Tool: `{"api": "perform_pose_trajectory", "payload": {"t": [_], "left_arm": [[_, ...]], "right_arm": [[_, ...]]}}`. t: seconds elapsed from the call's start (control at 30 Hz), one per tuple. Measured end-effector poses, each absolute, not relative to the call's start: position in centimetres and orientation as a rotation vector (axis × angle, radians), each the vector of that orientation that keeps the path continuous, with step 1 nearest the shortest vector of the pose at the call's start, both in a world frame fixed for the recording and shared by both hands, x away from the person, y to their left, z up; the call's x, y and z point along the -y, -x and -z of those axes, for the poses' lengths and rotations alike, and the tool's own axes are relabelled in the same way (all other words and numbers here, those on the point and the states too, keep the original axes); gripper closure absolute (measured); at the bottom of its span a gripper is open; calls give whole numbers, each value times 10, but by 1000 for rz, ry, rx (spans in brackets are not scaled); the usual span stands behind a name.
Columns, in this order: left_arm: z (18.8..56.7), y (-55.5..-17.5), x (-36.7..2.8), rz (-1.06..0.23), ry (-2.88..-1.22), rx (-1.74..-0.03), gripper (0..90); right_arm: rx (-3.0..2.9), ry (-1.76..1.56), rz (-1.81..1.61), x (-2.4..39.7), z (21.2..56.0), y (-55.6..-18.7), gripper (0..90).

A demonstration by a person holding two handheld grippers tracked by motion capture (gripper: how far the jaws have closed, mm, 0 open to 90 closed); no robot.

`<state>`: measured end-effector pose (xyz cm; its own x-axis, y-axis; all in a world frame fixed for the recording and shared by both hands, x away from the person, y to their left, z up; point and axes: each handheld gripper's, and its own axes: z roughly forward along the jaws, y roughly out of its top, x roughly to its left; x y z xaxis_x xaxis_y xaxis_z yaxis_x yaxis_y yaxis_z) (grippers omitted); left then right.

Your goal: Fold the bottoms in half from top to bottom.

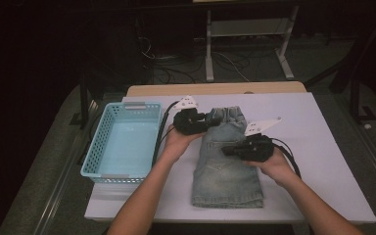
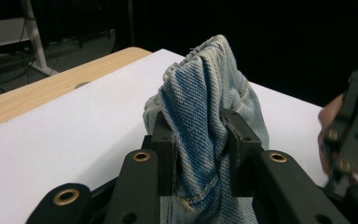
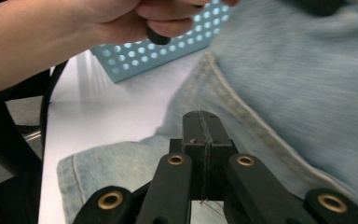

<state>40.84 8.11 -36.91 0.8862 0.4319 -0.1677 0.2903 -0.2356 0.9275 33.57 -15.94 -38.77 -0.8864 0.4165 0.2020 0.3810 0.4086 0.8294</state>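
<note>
Folded light-blue jeans lie lengthwise on the white table, waistband at the far end. My left gripper is at the waistband's left corner. In the left gripper view it is shut on a bunched, raised fold of the denim. My right gripper hovers over the middle of the jeans, pointing left. In the right gripper view it has its jaws pressed together, with nothing seen between them, just above the denim.
A light-blue perforated basket stands empty on the table's left side, close to the jeans; its wall lies beyond the person's left hand. Bare table surface lies right of the jeans. Cables trail from both grippers.
</note>
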Motion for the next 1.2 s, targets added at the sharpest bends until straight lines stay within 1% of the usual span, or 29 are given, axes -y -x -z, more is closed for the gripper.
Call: {"api": "perform_pose_trajectory", "payload": {"t": [0.3, 0.77, 0.93, 1.03, 1.2], "left_arm": [[369, -408, -82, -137, -1834, -530, 692], [372, -397, -86, -127, -1856, -532, 692], [373, -392, -90, -126, -1846, -524, 692], [373, -387, -89, -133, -1853, -498, 692], [371, -380, -89, -141, -1858, -473, 691]], "right_arm": [[-2633, -709, -1442, 122, 407, -336, 890], [-2498, -770, -1281, 103, 431, -350, 891], [-2540, -765, -1315, 106, 431, -344, 888], [-2566, -746, -1343, 113, 425, -336, 850], [-2566, -773, -1374, 135, 417, -325, 818]]}}
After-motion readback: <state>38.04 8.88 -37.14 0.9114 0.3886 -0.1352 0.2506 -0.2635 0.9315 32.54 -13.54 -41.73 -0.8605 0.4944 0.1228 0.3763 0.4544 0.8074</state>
